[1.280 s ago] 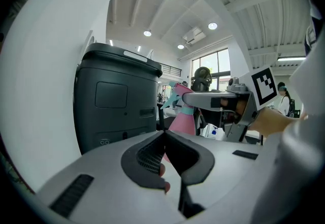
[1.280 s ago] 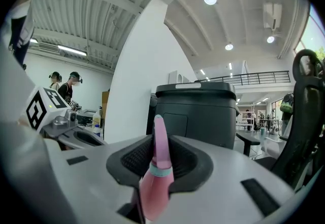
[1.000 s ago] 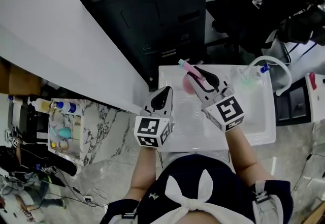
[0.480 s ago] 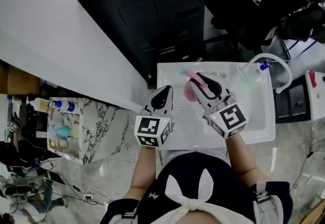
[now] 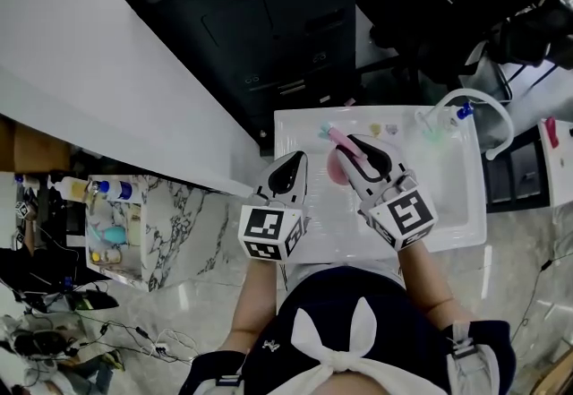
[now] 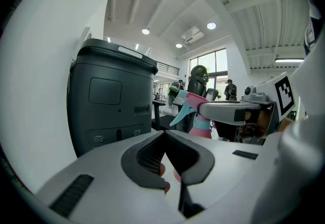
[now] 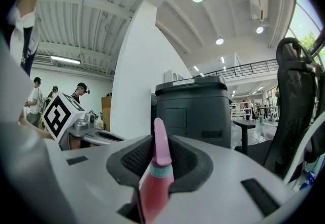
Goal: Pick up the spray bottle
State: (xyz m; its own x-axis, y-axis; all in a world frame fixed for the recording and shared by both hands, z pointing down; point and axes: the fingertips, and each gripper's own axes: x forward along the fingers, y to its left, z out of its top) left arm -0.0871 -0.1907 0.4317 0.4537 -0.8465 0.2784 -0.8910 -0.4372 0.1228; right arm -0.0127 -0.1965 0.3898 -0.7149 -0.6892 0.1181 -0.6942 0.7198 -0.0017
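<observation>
Over the near edge of a white table (image 5: 448, 214), a person in a dark apron (image 5: 331, 357) holds out two hand grippers side by side. The left gripper (image 6: 164, 134) hovers near the table's left side with its jaws pressed together and nothing between them, taking no part in the hold. Just to its right, the right gripper (image 5: 361, 151) has its jaws clamped on the narrow neck of the pink spray bottle (image 5: 335, 167), whose pink head and teal trigger stand up past the pads. The bottle hangs in that grip above the middle of the table, between the two grippers. The grasp therefore looks made, though no view shows whether the base is off the surface, so what seems left is a clean lift and a steady carry. Open table lies to the right and ahead of the bottle. A few small items (image 5: 391, 127) sit near the far edge, and a curved white hose (image 5: 488, 111) arches over the far right corner. Beyond the table a dark cabinet (image 5: 269, 26) stands close against its far side, and a slanted white wall (image 5: 107, 53) shuts in the left, so straight up appears the freest way to move.
</observation>
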